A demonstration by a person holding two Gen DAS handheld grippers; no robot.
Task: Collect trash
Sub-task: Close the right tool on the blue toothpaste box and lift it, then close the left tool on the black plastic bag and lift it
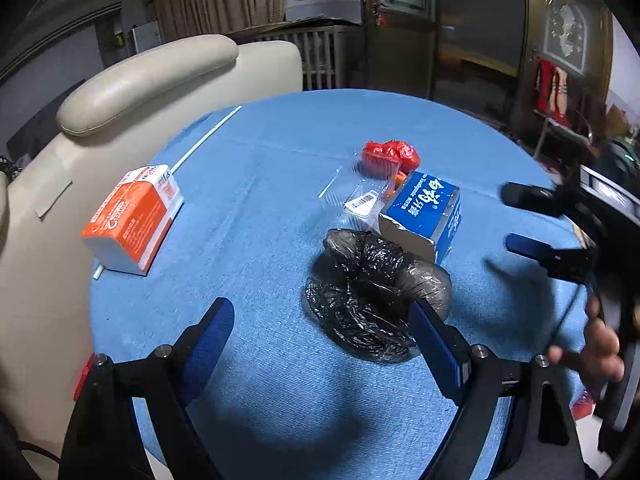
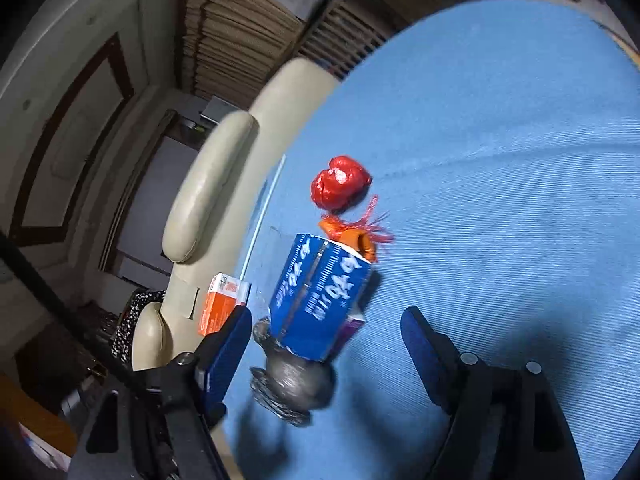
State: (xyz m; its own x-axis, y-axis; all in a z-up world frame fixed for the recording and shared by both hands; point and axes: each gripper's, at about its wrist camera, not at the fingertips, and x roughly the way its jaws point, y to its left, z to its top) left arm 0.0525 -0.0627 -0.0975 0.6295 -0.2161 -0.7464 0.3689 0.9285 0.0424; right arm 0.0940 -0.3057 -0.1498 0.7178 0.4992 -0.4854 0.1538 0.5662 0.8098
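Currently: trash spread on counter, both hand-held grippers empty

Counter (image 1: 280, 380), under blue cloth, is carrying all trash items; nothing collected yet, judging by layout.

Handling, as judged:
- Black plastic bag (image 1: 376, 300), crumpled, lying near centre of counter, just ahead of left hand-held gripper (image 1: 320, 344). Prob. very light, soft, slippery film; it is likely going to collapse under pads. Best hold: a bunched fold or the rim, not the flat skin.
- Blue carton (image 1: 424, 212), touching far side of bag, one end torn open. Looks light and semi-stiff, crushable. Take across the narrow faces, away from the open end.
- Clear plastic tray (image 1: 356, 192), beside carton. Thin, springy, slick; edge pinch advised.
- Red wad (image 1: 394, 154), behind tray. Soft, light; any hold should do.
- Orange-white box (image 1: 134, 220), well apart at counter's left edge, next to a cream chair (image 1: 160, 76). Stiff; grip across width.

Pose:
- Left hand-held gripper is pointing steeply down at the bag, jaws spread wide, right finger close to the bag's near edge; contact cannot be confirmed. Holding nothing.
- Right hand-held gripper (image 2: 324, 352) is rolling sideways, view tilted and blurred, jaws spread and gripping nothing, aimed at carton and bag. A hand (image 1: 596, 344) is showing at right edge in left wrist view.
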